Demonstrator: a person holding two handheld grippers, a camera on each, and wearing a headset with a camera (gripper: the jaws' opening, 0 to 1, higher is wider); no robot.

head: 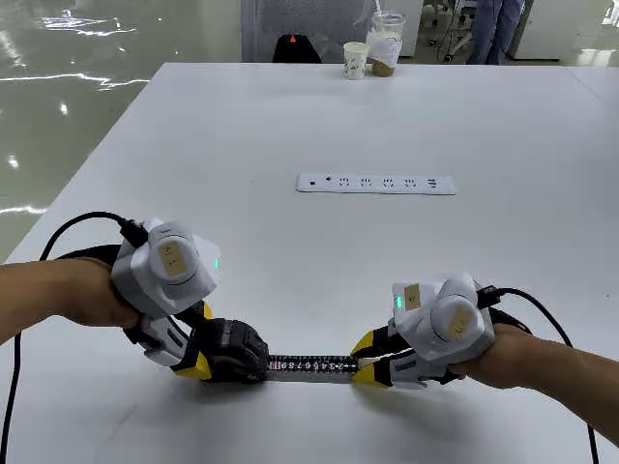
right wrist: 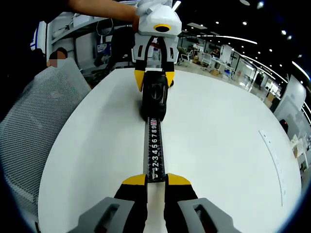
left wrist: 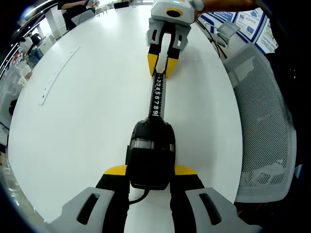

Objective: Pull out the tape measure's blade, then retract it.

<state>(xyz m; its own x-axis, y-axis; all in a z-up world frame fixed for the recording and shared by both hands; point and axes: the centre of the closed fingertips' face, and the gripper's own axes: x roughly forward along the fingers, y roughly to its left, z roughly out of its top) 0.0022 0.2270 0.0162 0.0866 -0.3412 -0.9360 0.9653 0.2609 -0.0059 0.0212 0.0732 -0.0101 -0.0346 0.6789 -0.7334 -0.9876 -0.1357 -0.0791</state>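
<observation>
Right fingers (right wrist: 133,180) on blade (right wrist: 154,150), white table (head: 387,116) beneath, glossy floor (head: 97,77) beyond.

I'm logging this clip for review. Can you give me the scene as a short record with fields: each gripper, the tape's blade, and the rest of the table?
left gripper: shut on the tape measure case
right gripper: shut on the blade at its tip
blade: drawn out a short way, stretched straight between the grippers, numbers facing up
table: white; power strip near its middle, paper cup and clear cup at the far edge
</observation>
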